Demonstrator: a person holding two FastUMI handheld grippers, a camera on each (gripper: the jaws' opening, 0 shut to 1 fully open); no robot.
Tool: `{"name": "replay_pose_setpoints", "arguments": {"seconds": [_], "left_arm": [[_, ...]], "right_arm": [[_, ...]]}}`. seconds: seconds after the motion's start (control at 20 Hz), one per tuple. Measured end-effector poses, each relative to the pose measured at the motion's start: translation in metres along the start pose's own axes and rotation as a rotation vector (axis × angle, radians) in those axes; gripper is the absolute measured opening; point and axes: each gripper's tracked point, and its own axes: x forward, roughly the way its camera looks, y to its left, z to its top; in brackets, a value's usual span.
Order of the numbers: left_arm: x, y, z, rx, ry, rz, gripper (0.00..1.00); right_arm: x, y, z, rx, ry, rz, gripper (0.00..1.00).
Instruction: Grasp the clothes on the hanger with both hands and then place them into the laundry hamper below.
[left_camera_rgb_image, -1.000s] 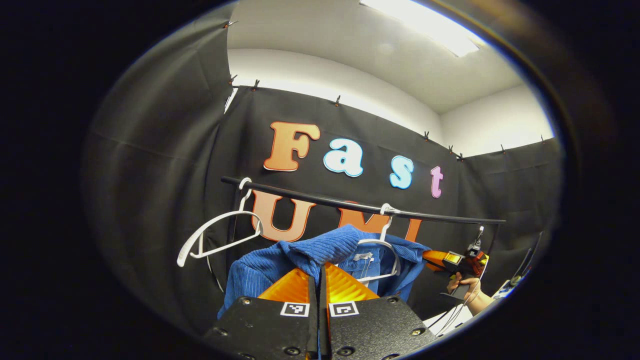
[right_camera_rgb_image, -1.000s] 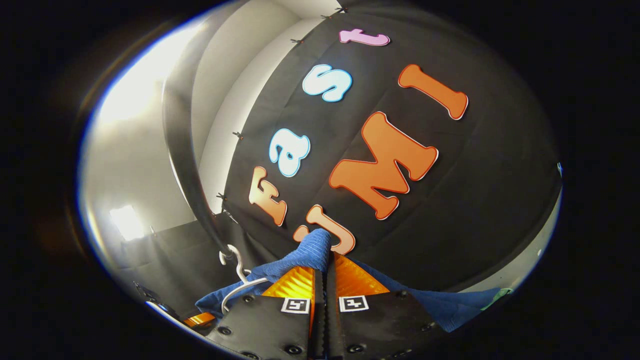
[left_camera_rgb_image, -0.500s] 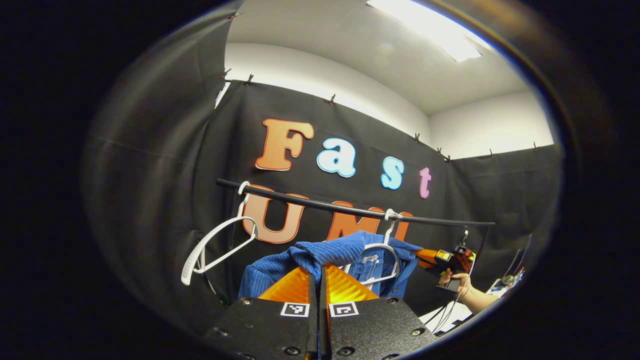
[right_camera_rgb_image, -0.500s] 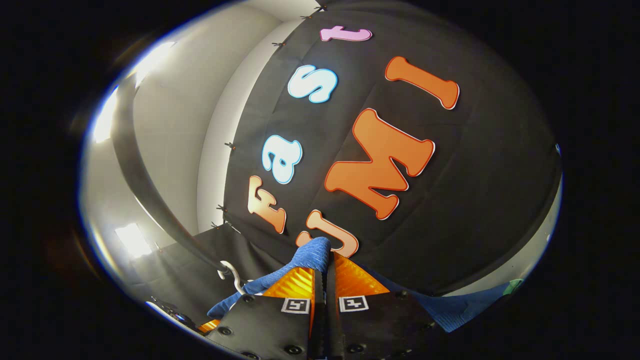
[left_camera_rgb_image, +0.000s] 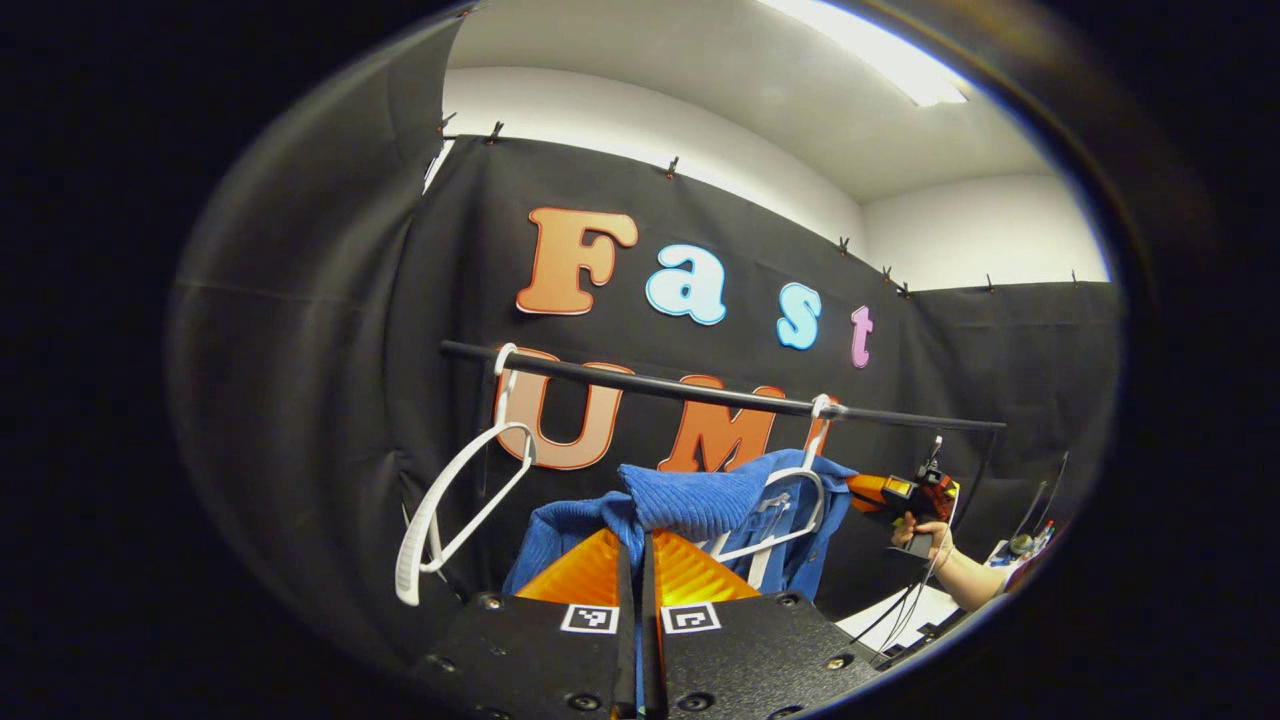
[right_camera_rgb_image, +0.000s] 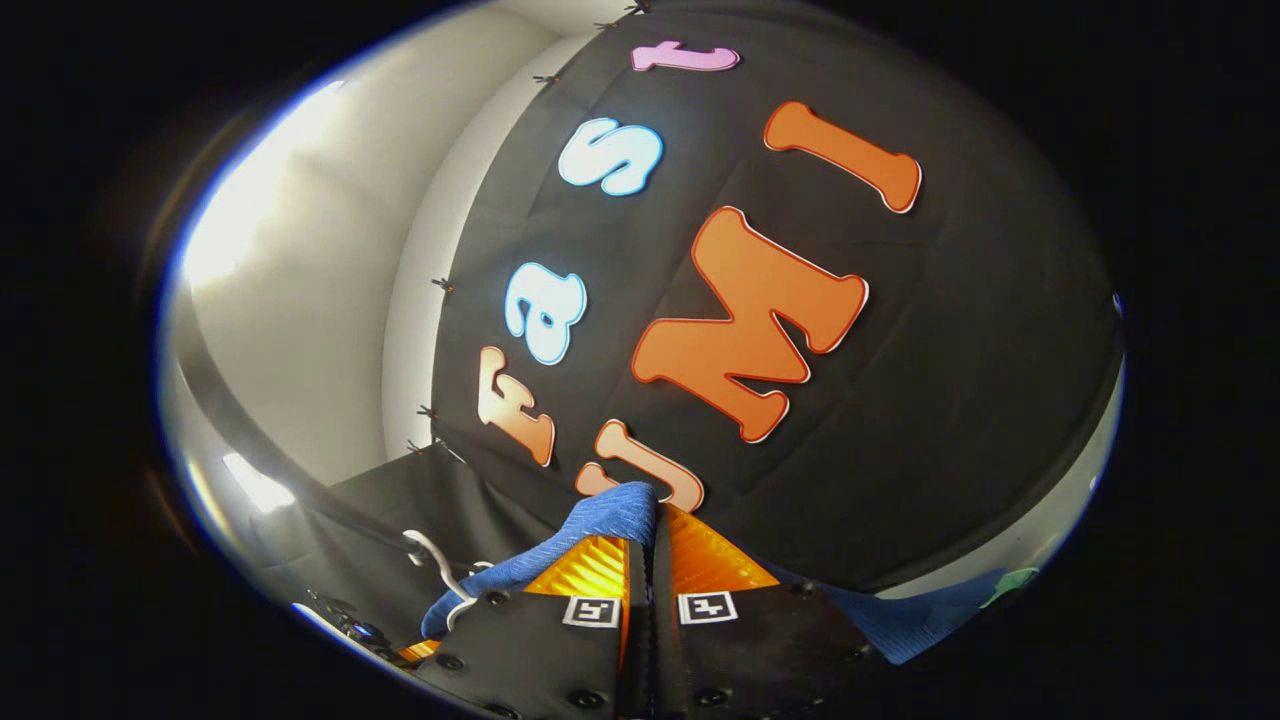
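Since both claws are already clamped, I'll start up close. My left gripper (left_camera_rgb_image: 640, 545) has its fingers pressed together on a fold of the blue shirt (left_camera_rgb_image: 690, 500), pinching it right at the tips. Same story on the other side: my right gripper (right_camera_rgb_image: 652, 540) is pinching a bunched bit of shirt that pokes up past its tips. In the left gripper view I can also spot the right gripper further off, with a hand (left_camera_rgb_image: 925, 535) holding it, at the far edge of the shirt.

The shirt is draped over a white hanger (left_camera_rgb_image: 790, 500), which hooks on the black rail (left_camera_rgb_image: 700, 392). A second hanger (left_camera_rgb_image: 455, 510) hangs bare and tilted further along the rail.

What worries me: the collar looks like it wraps the hanger's shoulders, so if I pull straight down the hanger could come off the rail with the shirt, or the cloth could slide out of one grip because each claw only has a small fold. I'd guess lifting up and off first is safer. I can't see the hamper from here, so the drop is blind for now.

Behind it all is the black cloth wall (left_camera_rgb_image: 320, 300), pinned along its top, then plain white walls and a ceiling light (left_camera_rgb_image: 870, 60).
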Motion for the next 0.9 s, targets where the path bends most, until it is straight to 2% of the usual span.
{"name": "replay_pose_setpoints", "arguments": {"seconds": [0.35, 0.6, 0.7, 0.9], "left_arm": [[0.024, 0.023, -0.035, -0.053, 0.063, 0.047, 0.02], [0.026, 0.043, -0.073, -0.058, 0.127, 0.112, 0.02], [0.023, 0.037, -0.085, -0.064, 0.13, 0.106, 0.02], [0.019, 0.02, -0.111, -0.053, 0.15, 0.085, 0.02]], "right_arm": [[0.02, -0.03, -0.013, 0.007, 0.044, -0.063, 0.08], [0.028, -0.048, -0.021, -0.038, 0.06, -0.122, 0.08], [0.025, -0.053, -0.02, -0.053, 0.054, -0.137, 0.08], [0.006, -0.085, -0.024, -0.089, 0.075, -0.227, 0.08]]}}
